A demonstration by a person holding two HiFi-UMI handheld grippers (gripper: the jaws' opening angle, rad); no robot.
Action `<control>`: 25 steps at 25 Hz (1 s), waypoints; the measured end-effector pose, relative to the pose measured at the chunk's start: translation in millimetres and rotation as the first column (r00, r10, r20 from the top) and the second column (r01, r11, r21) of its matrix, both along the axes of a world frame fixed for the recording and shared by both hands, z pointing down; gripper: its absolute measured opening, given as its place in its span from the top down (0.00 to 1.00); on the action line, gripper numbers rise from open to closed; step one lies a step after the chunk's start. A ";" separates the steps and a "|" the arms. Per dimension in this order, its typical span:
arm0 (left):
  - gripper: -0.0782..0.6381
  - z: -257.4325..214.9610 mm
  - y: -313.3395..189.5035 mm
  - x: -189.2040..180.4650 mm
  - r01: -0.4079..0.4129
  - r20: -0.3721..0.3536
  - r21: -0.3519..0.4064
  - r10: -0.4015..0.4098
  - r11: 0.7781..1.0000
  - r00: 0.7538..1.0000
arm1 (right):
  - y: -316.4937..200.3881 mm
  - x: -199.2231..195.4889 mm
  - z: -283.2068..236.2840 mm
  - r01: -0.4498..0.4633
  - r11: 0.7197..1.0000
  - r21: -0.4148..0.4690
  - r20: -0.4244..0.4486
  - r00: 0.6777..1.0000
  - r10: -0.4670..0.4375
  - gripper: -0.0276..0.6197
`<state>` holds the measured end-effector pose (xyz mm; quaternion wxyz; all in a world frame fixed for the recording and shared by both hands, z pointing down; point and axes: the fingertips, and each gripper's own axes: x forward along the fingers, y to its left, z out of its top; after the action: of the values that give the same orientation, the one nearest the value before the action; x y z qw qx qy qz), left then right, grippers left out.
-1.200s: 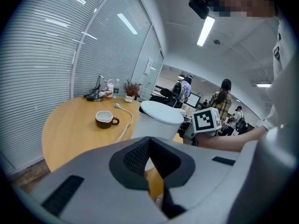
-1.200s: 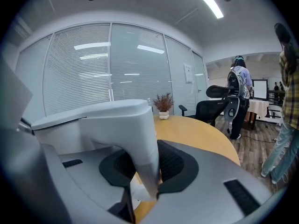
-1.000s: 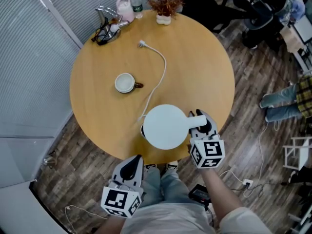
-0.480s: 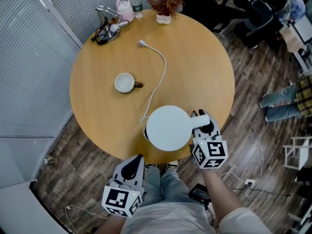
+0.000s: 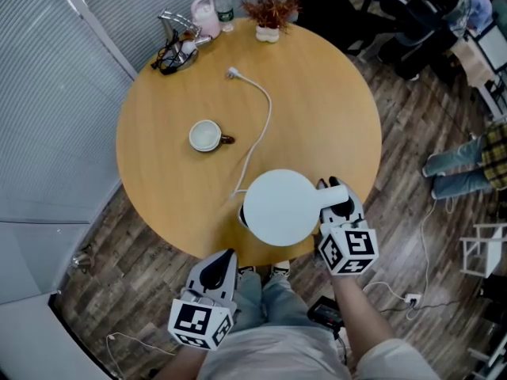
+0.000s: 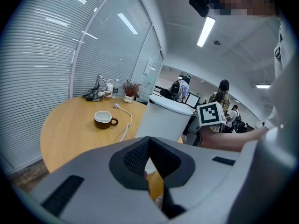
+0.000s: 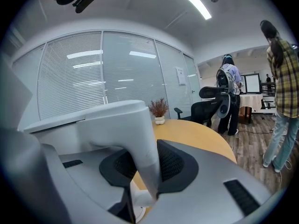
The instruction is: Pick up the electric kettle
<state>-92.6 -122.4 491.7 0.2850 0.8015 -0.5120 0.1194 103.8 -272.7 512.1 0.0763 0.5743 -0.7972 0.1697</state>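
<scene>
Kettle [image 5: 277, 207], white and round-lidded, is at the near edge of the round wooden desk [image 5: 317, 93], the largest thing in view, just in front of the person. Seen from above, its lid hides its foot, so I cannot tell whether it rests on the desk or hangs just clear. That near spot suits the job: the kettle is reached with a bent arm rather than a stretch.

The right gripper [image 5: 334, 200] comes in from the near right, and its fingers [image 7: 173, 164] are clamped on the handle [image 7: 140, 139], which runs down between the two dark pads. Gripping there, rather than around the broad body, gives the narrow fingers something they can close round, and it probably keeps the weight hanging below the grip.

The left gripper [image 5: 222, 258] hangs off the near left of the desk, its fingers [image 6: 135, 157] pressed together with nothing between them. It looks like a spare hand, kept clear of the lift.

The white cord [image 5: 261, 125] trails from the kettle's far side across the desk to a loose plug [image 5: 231, 72], so nothing seems to tether the lift. The mug [image 5: 206, 135] stands well apart to the far left, out of the way.
</scene>
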 end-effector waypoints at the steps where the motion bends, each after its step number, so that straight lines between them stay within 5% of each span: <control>1: 0.89 0.8 -0.4 -0.1 0.000 -0.002 0.005 0.000 1.000 1.000 | -0.6 0.5 -2.6 0.000 1.000 0.001 0.003 1.000 0.000 0.79; 25: 0.89 -30.6 10.4 3.0 -0.013 -0.012 0.091 0.014 0.996 1.000 | 31.6 17.7 -106.0 0.018 0.999 0.030 0.049 0.999 -0.019 0.78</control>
<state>-89.7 -112.0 461.1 0.2506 0.8178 -0.5097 0.0929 121.5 -241.1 406.1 0.0498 0.5637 -0.8065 0.1713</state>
